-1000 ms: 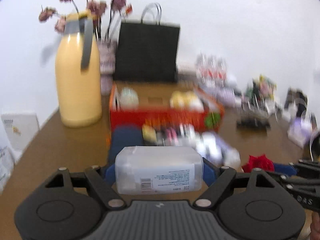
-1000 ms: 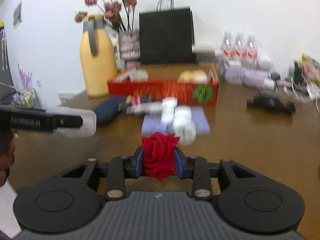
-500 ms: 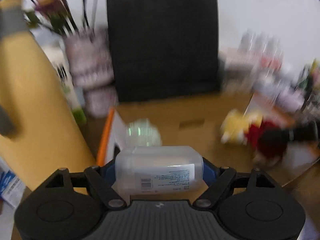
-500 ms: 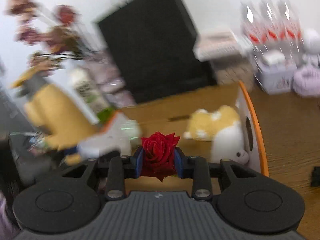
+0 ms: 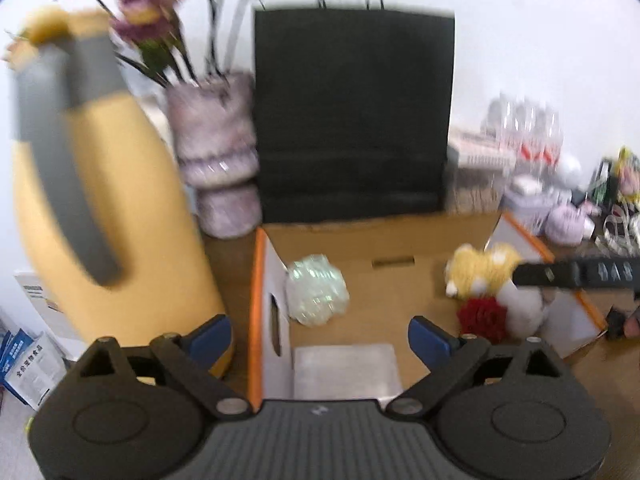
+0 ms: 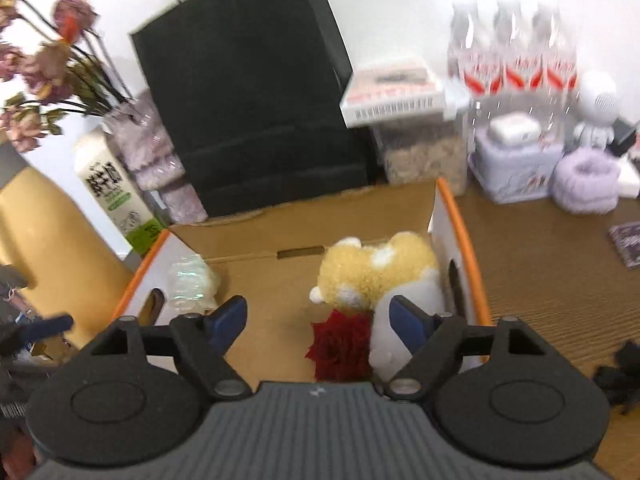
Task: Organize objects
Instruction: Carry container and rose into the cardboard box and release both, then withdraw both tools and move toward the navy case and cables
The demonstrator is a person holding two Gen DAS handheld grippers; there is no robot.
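Observation:
An open cardboard box (image 5: 256, 304) with orange edges stands on the table; it also shows in the right wrist view (image 6: 460, 216). My left gripper (image 5: 320, 338) is open above its left part, and the white plastic case (image 5: 346, 370) lies on the box floor below it. My right gripper (image 6: 318, 318) is open above the right part, and the red rose (image 6: 342, 346) lies in the box against a yellow and white plush toy (image 6: 376, 276). The rose (image 5: 482, 316) and plush (image 5: 480, 270) also show in the left wrist view. A shiny wrapped ball (image 5: 316, 290) sits in the box's left corner.
A yellow jug (image 5: 96, 216) stands left of the box. A vase of dried flowers (image 5: 214, 140) and a black paper bag (image 5: 354, 116) stand behind it. Water bottles (image 6: 514, 52), a lilac tin (image 6: 516, 168) and small items fill the table's right back.
Both grippers moved forward over the box and opened. The left let go of the white plastic case and the right let go of the red rose; both now lie in the box.

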